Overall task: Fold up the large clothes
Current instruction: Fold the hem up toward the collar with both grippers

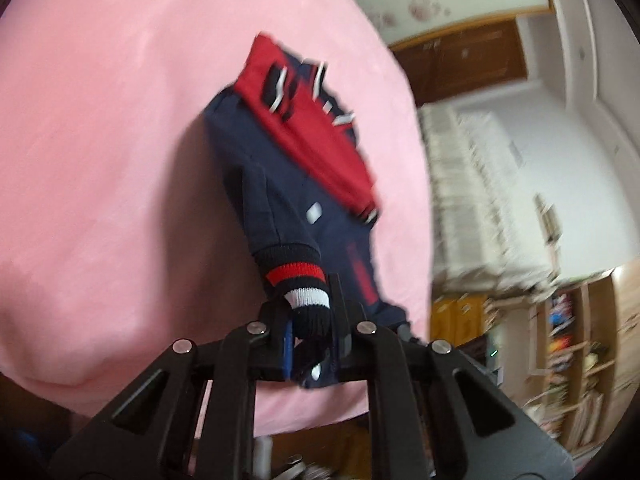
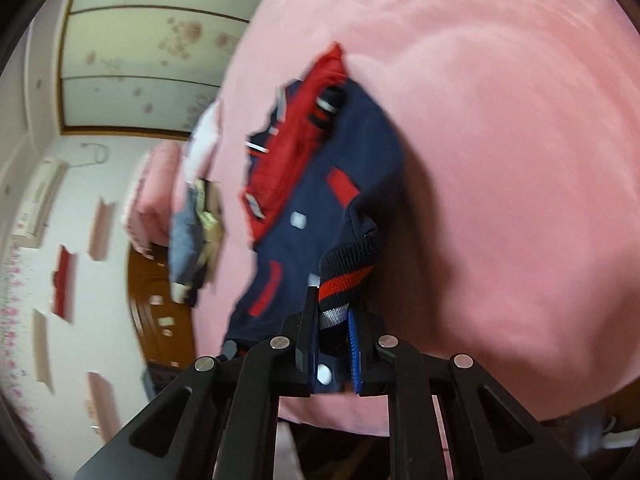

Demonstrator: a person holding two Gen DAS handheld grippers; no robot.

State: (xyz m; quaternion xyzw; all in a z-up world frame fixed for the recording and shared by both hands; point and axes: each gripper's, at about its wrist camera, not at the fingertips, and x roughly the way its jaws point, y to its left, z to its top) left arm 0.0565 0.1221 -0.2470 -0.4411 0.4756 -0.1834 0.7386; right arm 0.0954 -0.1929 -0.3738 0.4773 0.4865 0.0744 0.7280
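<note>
A navy jacket [image 1: 280, 168] with red panels and striped ribbed trim lies on a pink bed sheet [image 1: 100, 160]. My left gripper [image 1: 310, 312] is shut on a ribbed cuff [image 1: 296, 276] with red and white bands, with navy cloth bunched between its blue pads. In the right wrist view the same jacket [image 2: 320, 184] stretches away from me. There my right gripper [image 2: 334, 320] is shut on a striped ribbed cuff [image 2: 348, 268], and a white snap button shows in the cloth between the jaws. Both cuffs are lifted off the sheet.
The pink sheet [image 2: 500, 160] spreads wide around the jacket. Beyond the bed's edge the left wrist view shows wooden shelves [image 1: 580, 340] with books and a radiator [image 1: 480, 184]. The right wrist view shows a pile of clothes [image 2: 196, 236], a wooden door [image 2: 160, 300] and wall shelves.
</note>
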